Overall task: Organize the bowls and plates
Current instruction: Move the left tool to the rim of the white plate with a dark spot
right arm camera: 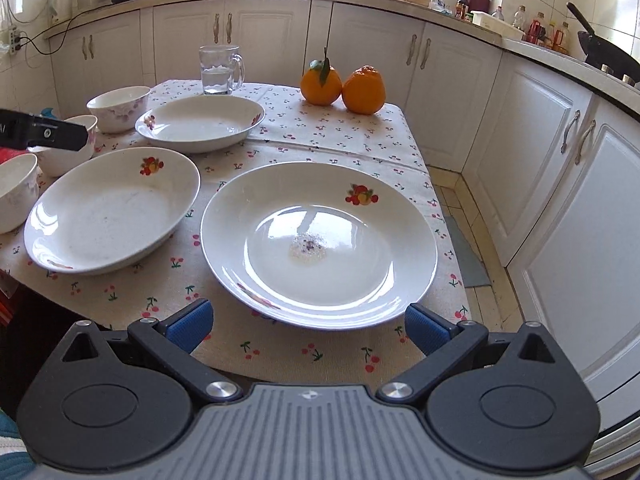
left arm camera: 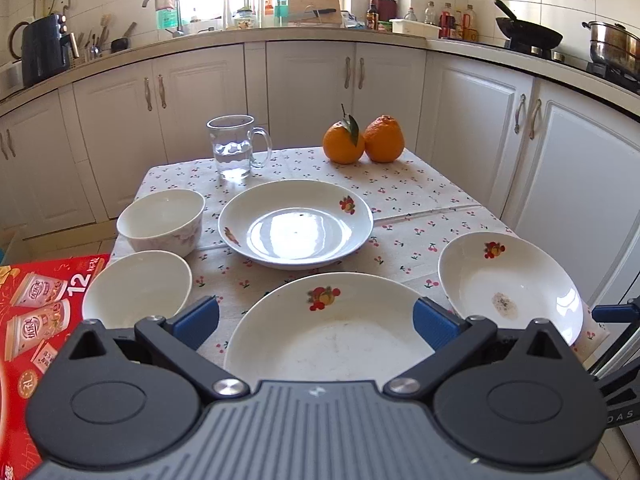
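Here the left tool [left arm camera: 316, 322] hangs with fingers apart over the near plate [left arm camera: 332, 332], holding nothing. Three bowls [right arm camera: 118, 108] crowd the table's [right arm camera: 320, 128] left edge, three plates fill the middle and right, bare cloth lying behind. The right tool [right arm camera: 307, 326], fingers apart and empty, faces the soiled plate [right arm camera: 318, 240] by the right edge.
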`<state>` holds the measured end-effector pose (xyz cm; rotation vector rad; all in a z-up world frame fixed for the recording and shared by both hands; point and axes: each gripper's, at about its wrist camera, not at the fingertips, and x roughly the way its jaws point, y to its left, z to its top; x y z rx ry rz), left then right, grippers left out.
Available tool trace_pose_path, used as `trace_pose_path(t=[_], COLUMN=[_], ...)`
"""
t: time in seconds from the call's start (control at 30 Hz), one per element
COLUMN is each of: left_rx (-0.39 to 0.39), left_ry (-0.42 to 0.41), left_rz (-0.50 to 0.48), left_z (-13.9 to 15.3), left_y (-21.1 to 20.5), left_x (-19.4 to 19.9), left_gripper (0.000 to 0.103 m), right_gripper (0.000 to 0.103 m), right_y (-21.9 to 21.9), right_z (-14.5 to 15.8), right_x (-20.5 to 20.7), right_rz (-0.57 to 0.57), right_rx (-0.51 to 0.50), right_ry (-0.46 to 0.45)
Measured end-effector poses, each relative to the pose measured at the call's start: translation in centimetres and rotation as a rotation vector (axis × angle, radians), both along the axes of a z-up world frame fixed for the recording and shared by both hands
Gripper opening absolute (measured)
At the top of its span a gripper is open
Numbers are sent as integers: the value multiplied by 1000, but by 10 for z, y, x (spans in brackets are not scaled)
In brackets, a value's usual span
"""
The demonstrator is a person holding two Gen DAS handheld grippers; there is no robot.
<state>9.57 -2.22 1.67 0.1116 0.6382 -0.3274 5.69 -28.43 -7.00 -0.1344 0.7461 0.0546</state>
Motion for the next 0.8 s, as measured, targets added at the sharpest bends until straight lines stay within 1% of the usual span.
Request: trace_pose_path(t=[0.2,0.37,0.43,0.6,0.8], left_rx=[58,55,70,117,122], left_ry=[31,137,162,177,233], left_rz=[-90,-198,-232,-319,-427], left_z=[0,-2,-3,-6,-13], left_y=[-23,-43,-52,-77,-109], left_x=[20,40,47,57,77], left_gripper=[102,102,102,102,102], right_gripper=[103,103,103,103,103], right_y=[-10,-17,-20,-28,-38], right_z=[-17,-27,-28,-30,-32], right_x=[14,24,26,28,26], right_rz=[-6,6,19,51,80], right_rx=[20,45,60,96,102], right_ry=[47,74,74,72,57])
